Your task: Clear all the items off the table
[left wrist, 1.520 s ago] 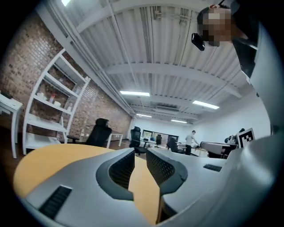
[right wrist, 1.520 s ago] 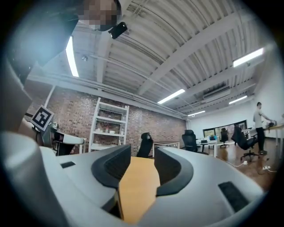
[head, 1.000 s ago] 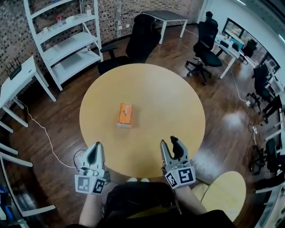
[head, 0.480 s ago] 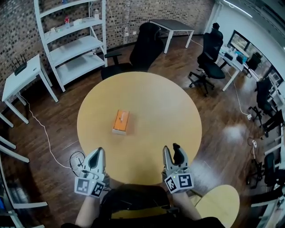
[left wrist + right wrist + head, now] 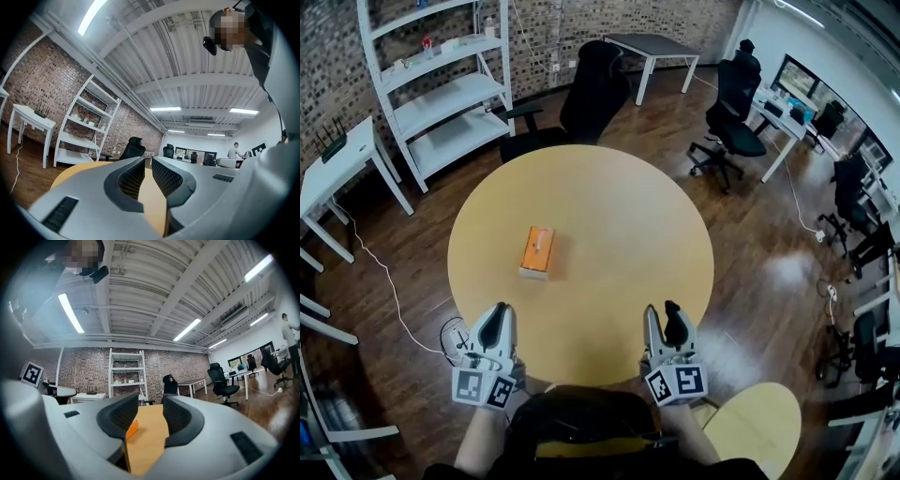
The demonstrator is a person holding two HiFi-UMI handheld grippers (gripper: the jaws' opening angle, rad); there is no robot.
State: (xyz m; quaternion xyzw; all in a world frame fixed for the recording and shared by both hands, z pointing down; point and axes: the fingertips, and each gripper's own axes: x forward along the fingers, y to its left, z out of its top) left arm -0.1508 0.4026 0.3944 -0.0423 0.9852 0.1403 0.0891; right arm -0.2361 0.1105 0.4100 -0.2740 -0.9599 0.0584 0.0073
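Observation:
An orange tissue box (image 5: 536, 251) lies on the left half of the round wooden table (image 5: 609, 234). My left gripper (image 5: 497, 313) hovers at the table's near edge, well short of the box. Its jaws have just been opening and now stand slightly open, with only table top (image 5: 154, 201) showing in the narrow gap (image 5: 147, 161). My right gripper (image 5: 662, 314) is at the near edge further right, open and holding nothing. In the right gripper view the box (image 5: 131, 429) shows far off beside the left jaw of the right gripper (image 5: 151, 401).
A black office chair (image 5: 591, 89) stands behind the table, with white shelves (image 5: 441, 84) at the back left and a white side table (image 5: 337, 159) at the left. A cable (image 5: 394, 281) lies on the floor. A small round yellow top (image 5: 759, 422) is at the lower right.
The table and the box have slid a little left in the head view. Both grippers stay at the near edge, slightly lower in the picture.

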